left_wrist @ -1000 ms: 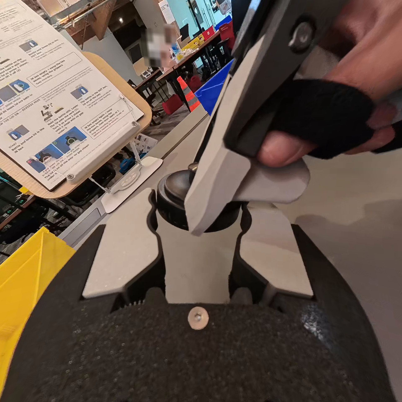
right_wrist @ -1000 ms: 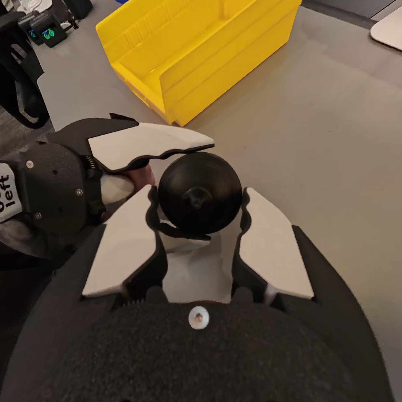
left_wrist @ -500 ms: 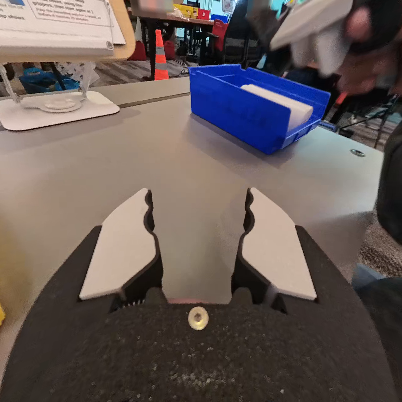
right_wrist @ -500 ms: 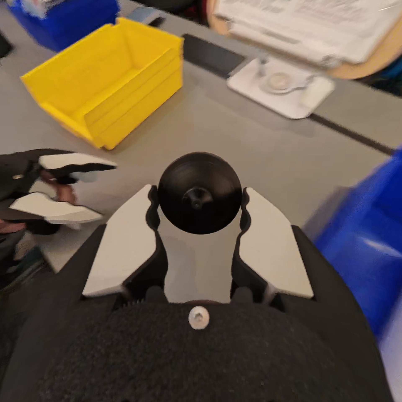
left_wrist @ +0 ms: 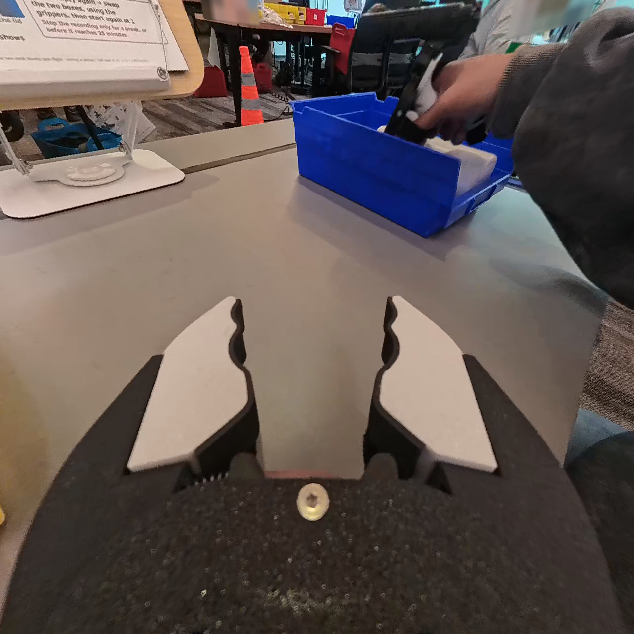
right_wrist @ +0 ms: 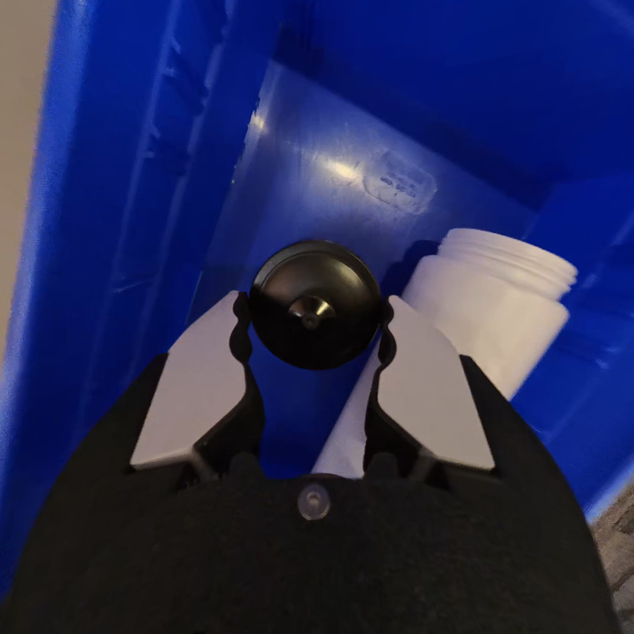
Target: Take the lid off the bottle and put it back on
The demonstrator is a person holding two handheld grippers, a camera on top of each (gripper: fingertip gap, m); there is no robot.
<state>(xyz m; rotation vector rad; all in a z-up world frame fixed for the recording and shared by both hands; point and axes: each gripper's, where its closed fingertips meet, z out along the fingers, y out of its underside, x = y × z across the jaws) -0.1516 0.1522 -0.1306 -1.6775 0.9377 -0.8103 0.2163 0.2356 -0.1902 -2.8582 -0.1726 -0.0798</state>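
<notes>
Lid off: right gripper clasps the black lid inside the blue bin, beside the uncapped white bottle; left gripper gapes empty; recapping remains.

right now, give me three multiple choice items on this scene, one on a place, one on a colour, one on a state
1. Where does the white plastic bottle lie?
A. in the blue plastic bin
B. on the grey table
C. in the left gripper

2. What colour is the round lid?
A. white
B. black
C. yellow

3. How does the right gripper stand?
A. open, empty
B. shut on the bottle
C. shut on the lid

Key: 1 A, blue walls surround the bottle; 2 B, it shows black between the jaws; 3 C, both jaws press the lid's rim.
</notes>
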